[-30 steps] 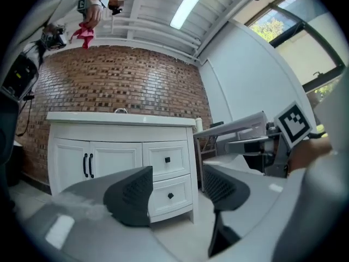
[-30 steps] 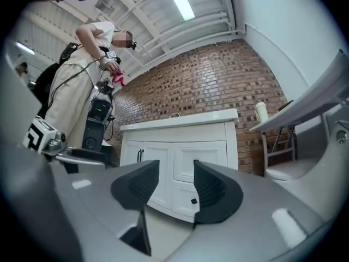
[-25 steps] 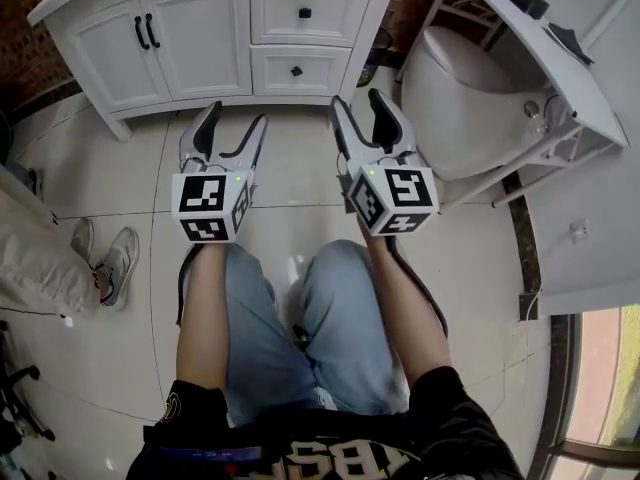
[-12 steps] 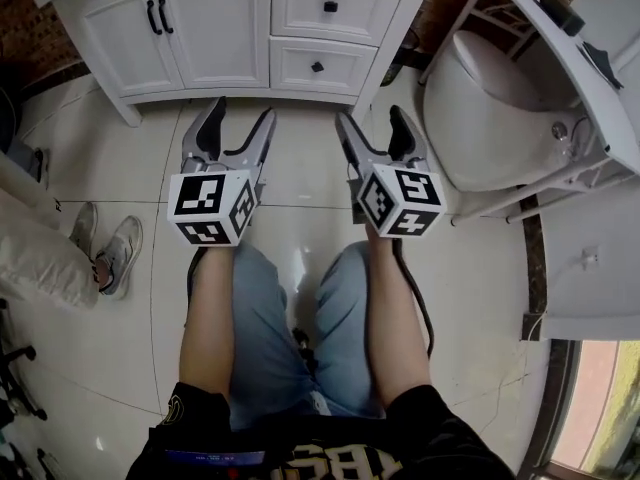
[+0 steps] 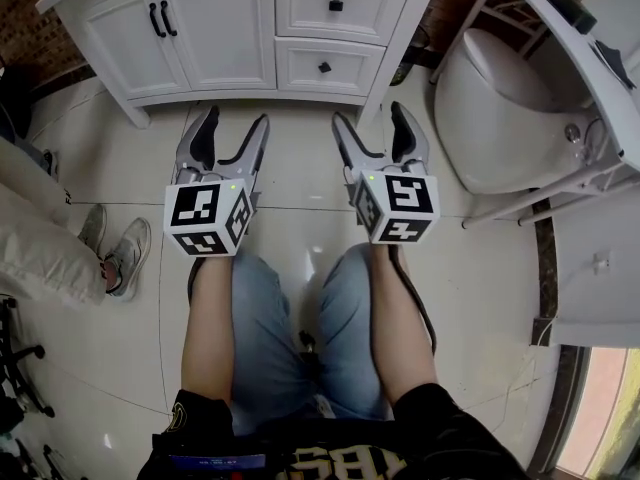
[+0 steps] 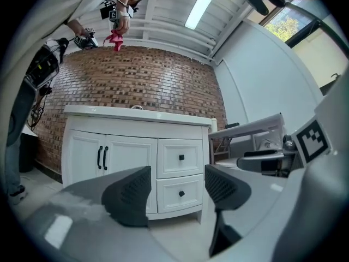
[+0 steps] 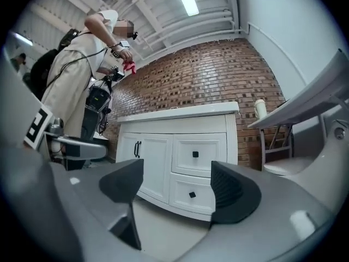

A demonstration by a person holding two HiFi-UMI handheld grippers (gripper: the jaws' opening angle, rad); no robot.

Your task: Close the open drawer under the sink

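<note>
The white sink cabinet stands at the top of the head view, with two drawers on its right side. The upper drawer and the lower drawer both look flush with the cabinet front. My left gripper hangs over the tiled floor just short of the cabinet, open and empty. My right gripper is beside it at the same distance, also open with nothing between its fingers. The left gripper frames the lower drawer in its own view. The right gripper frames that lower drawer too.
A white toilet sits right of the cabinet under a white frame table. A bystander's shoes are on the floor at the left, and that person stands left of the cabinet. My knees are below the grippers.
The right gripper's jaws have spread from narrow to wide. Both grippers have sunk a little and stay in front of the cabinet.
</note>
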